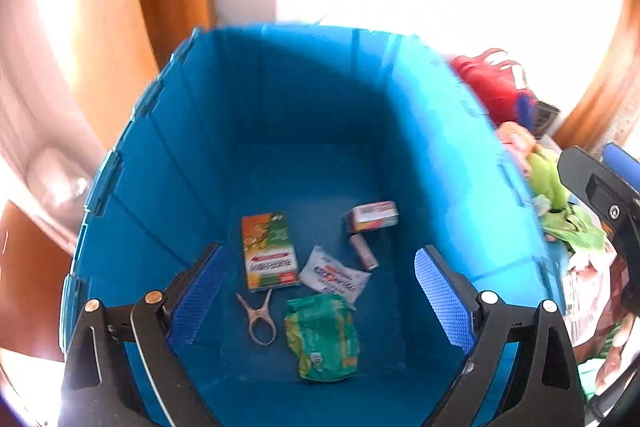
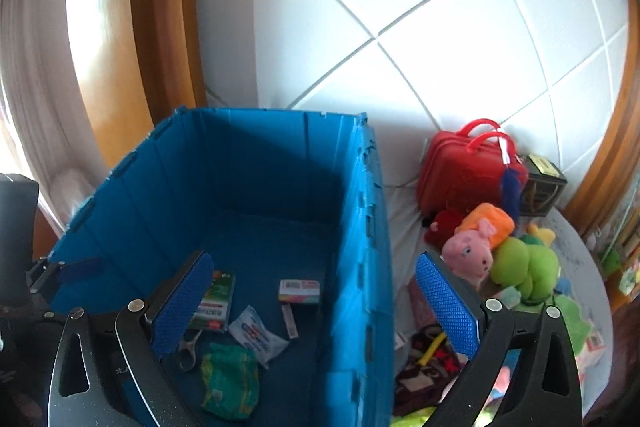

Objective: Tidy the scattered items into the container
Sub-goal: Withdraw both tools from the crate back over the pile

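A tall blue crate (image 1: 192, 131) (image 2: 364, 227) holds several small items on its floor: an orange-green box (image 1: 270, 251) (image 2: 216, 301), a green packet (image 1: 322, 339) (image 2: 230, 379), a white sachet (image 1: 334, 275) (image 2: 258, 333), a small carton (image 1: 374, 215) (image 2: 300, 291), a tube (image 1: 364, 251) and a clip (image 1: 258, 319). My left gripper (image 1: 320, 291) hangs open above the crate's inside, nothing between its pads. My right gripper (image 2: 314, 303) stands open and empty over the crate's right wall. Soft toys lie right of the crate: a pink pig (image 2: 476, 247) and a green plush (image 2: 524, 267) (image 1: 548, 175).
A red case (image 2: 468, 167) (image 1: 492, 87) and a dark box (image 2: 544, 187) stand by the white padded wall. More toys and packets (image 2: 428, 359) lie on the pale sheet at the right. Wooden frames flank both sides.
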Demonstrator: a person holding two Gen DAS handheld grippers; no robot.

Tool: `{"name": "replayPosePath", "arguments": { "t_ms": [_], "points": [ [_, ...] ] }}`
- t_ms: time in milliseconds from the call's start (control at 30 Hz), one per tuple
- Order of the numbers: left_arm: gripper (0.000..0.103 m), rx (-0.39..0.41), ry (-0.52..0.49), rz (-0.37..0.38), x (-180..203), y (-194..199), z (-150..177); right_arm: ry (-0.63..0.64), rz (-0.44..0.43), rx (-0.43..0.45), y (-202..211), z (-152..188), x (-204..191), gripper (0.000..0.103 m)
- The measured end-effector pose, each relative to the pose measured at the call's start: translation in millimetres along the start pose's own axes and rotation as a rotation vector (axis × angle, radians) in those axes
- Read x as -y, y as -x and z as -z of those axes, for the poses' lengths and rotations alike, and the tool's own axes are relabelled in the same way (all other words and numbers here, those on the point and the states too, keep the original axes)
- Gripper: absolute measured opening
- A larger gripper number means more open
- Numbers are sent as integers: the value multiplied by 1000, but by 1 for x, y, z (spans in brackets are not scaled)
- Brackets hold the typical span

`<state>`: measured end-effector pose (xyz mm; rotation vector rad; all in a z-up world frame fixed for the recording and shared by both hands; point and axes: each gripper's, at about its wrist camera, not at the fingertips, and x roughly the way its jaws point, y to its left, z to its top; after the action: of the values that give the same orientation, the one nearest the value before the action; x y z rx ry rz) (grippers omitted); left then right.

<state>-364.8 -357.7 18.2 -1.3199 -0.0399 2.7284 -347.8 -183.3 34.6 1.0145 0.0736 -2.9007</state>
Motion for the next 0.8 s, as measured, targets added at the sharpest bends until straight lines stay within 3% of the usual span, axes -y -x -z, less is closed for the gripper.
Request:
{"name": "replayPosePath", "arguments": {
  "t_ms": [233,533,800],
  "points": [
    [96,148,-91,49,66,45,31,-83,33,68,62,39,60,103],
    [96,240,-163,134,175,70,65,-224,93,59,99,102,167,103],
    [96,264,-184,229,276,71,109,-261,96,11,104,161,267,103]
  ]
}}
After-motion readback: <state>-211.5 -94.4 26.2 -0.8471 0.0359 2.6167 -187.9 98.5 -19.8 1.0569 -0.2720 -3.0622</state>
